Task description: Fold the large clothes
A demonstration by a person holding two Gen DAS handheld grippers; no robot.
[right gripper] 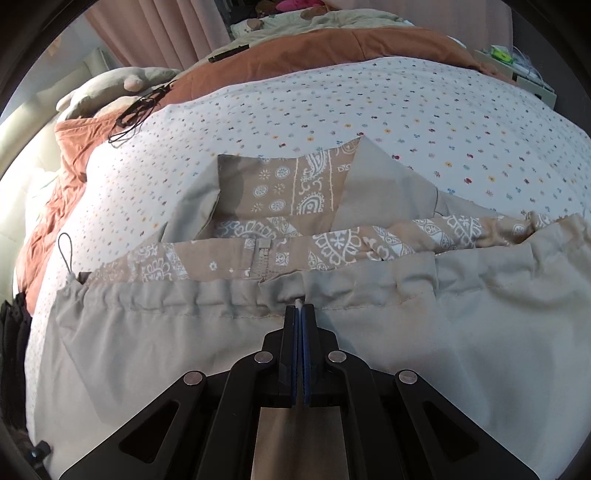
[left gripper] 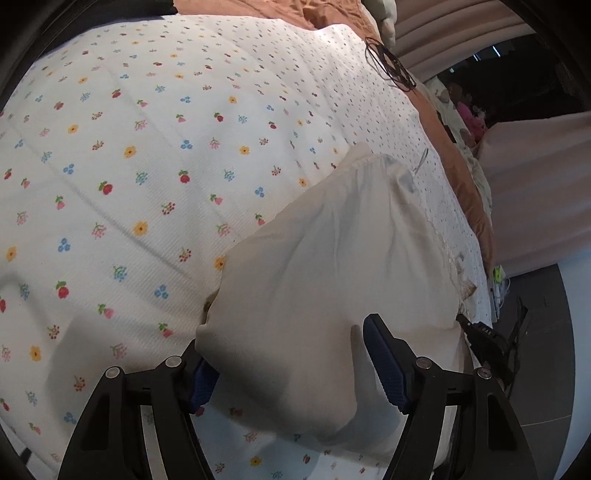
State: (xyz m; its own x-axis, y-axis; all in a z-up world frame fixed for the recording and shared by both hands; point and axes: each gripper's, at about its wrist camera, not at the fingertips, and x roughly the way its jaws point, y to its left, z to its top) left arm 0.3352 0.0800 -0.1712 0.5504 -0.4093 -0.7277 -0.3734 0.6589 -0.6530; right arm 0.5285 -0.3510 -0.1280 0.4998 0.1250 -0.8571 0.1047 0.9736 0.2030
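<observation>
A large beige jacket (right gripper: 424, 354) with a paisley-patterned lining (right gripper: 295, 192) lies spread on the flowered bedspread (right gripper: 406, 110). My right gripper (right gripper: 300, 308) is shut on the jacket's gathered hem near the zipper (right gripper: 263, 258). In the left wrist view the pale jacket fabric (left gripper: 332, 258) bulges up between my left gripper's (left gripper: 284, 363) blue pads (left gripper: 384, 365). The jaws stand wide apart around the cloth, and the left pad is partly hidden behind it.
An orange-brown blanket (right gripper: 295, 55) and plush toys (right gripper: 122, 86) lie at the bed's far side. A black cord (right gripper: 136, 107) rests on the bedspread (left gripper: 129, 166). A drawstring loop (right gripper: 66, 247) sticks out at the jacket's left. Pink curtains (right gripper: 155, 29) hang behind.
</observation>
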